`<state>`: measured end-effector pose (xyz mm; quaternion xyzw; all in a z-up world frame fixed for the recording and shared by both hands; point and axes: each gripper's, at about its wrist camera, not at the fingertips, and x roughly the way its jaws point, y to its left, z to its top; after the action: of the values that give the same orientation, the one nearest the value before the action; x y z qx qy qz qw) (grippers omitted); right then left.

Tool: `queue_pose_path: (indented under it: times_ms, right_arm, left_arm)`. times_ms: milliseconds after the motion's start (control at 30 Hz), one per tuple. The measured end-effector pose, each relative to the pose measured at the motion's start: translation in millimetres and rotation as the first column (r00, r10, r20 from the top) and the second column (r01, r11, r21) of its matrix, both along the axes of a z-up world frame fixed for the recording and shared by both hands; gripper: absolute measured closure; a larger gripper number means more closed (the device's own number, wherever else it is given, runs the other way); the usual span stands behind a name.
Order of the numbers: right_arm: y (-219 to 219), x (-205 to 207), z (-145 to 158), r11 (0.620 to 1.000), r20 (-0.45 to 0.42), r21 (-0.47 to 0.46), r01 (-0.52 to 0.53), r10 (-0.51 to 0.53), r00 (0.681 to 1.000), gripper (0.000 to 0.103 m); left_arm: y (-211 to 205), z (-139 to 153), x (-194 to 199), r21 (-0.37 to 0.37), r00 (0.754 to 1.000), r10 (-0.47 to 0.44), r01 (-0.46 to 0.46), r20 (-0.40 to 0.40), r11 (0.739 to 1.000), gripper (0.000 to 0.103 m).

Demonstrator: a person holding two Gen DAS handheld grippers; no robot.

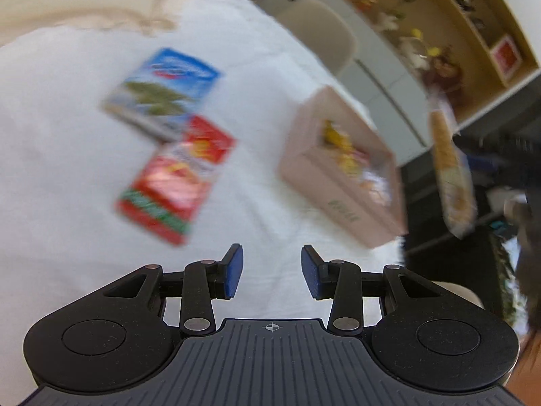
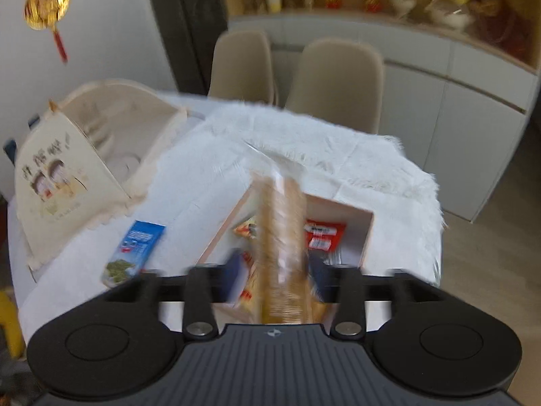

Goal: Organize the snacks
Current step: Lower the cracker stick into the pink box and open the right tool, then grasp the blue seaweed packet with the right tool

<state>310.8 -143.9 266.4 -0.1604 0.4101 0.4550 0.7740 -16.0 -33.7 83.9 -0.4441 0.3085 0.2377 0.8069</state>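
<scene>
My left gripper is open and empty above the white cloth. Ahead of it lie a blue snack box and a red snack box, end to end. The pink storage box stands at the right with packets inside. A long clear sleeve of round crackers stands lengthwise between the jaws of my right gripper, over the pink box. The blurred pads appear spread just off the wrapper. The left wrist view shows this sleeve upright in the air beside the box.
A cream fabric food cover stands at the table's far left, with the blue box near it. Two beige chairs face the far edge. A white sideboard with ornaments runs behind. The table edge drops off just right of the pink box.
</scene>
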Motion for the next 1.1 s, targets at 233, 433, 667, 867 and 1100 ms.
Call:
queue_pose_path:
  times_ms: [233,433,667,867,1100]
  right_arm:
    - [24,7,-32,0.998,-0.076,0.03,0.049,-0.047,0.996,0.036]
    - [57,-47,-80,0.997,-0.134,0.002,-0.08,0.08,0.988,0.036]
    - [148,-109,-124,0.993,-0.308,0.018,-0.113,0.113,0.944,0.025]
    - [234,-145,-179,0.993,-0.283,-0.116,-0.029,-0.005,0.959,0.024]
    - [294,-203,-198,0.957,-0.016,-0.278,-0.089,0.088,0.996,0.0]
  left_arm:
    - [32,-18,-52,0.006,0.981,0.156,-0.156,-0.111,0.988,0.06]
    - [42,-10,-56,0.05,0.981,0.141,-0.135,-0.13,0.99,0.06]
    - [55,-9,-76,0.094,0.976,0.154,-0.141,-0.153,0.986,0.06]
    - [74,-21,-108,0.056,0.969,0.201,-0.194,-0.145,0.979,0.06]
    - [86,-25,-134,0.043,0.963,0.213,-0.209,-0.164,0.977,0.06]
